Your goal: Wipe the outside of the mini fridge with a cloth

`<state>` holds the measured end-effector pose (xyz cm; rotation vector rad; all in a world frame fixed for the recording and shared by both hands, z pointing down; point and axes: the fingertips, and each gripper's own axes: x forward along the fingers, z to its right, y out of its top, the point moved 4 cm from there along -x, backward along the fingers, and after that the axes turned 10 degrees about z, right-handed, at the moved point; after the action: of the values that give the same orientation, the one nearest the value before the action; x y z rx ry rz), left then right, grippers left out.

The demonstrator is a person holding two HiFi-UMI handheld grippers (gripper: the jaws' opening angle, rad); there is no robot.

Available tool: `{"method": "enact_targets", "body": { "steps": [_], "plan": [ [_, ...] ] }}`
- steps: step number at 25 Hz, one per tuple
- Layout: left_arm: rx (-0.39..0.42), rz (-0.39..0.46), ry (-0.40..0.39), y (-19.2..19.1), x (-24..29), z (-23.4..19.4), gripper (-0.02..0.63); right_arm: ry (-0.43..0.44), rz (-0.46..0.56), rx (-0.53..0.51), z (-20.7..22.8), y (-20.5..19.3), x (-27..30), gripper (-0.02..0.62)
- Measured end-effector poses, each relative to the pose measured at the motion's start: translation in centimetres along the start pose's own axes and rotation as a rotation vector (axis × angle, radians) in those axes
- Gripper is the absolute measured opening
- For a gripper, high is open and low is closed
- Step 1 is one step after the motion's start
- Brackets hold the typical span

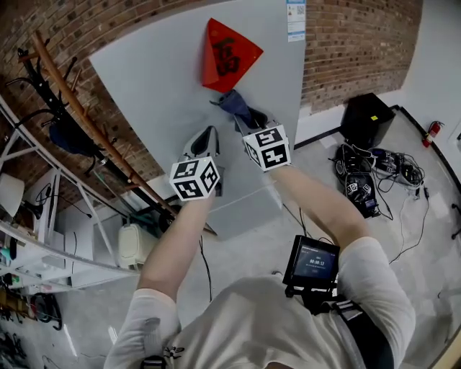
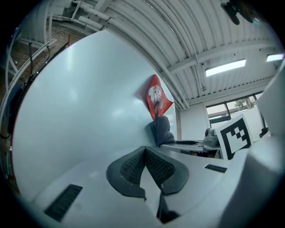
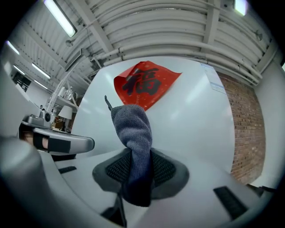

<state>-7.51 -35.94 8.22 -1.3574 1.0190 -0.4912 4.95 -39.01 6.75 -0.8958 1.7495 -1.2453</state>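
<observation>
Nearest, a small black dark-screened device (image 1: 311,261) at the person's chest. Beyond it on the left, the left gripper (image 2: 144,150), jaws closed together on nothing, tips close to the panel. To its right, the right gripper (image 3: 140,156), jaws clamped on a grey-blue knitted cloth (image 3: 131,129). Farther, the pale white flat-sided mini fridge (image 1: 166,79); the cloth's free end stands before its face, just below a red diamond-shaped paper decoration (image 1: 225,54) with a black character.

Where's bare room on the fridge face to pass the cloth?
Widest bare patch: fridge face left of the red decoration, up to the brick wall. Narrower strip between the decoration and the label. Crowded just below the decoration, where the right gripper holds the cloth beside the left gripper.
</observation>
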Motion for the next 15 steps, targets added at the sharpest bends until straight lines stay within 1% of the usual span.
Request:
{"method": "enact_targets", "body": {
  "steps": [10,15],
  "plan": [
    [-0.022,-0.019,-0.043,-2.7,5.6,5.7,0.003,-0.108,-0.023,0.01,10.4,-1.7,-2.2,0.11],
    [-0.031,-0.02,-0.056,-4.0,8.4,8.4,0.003,-0.166,-0.035,0.047,16.0,-3.1,-3.3,0.11]
  ]
}}
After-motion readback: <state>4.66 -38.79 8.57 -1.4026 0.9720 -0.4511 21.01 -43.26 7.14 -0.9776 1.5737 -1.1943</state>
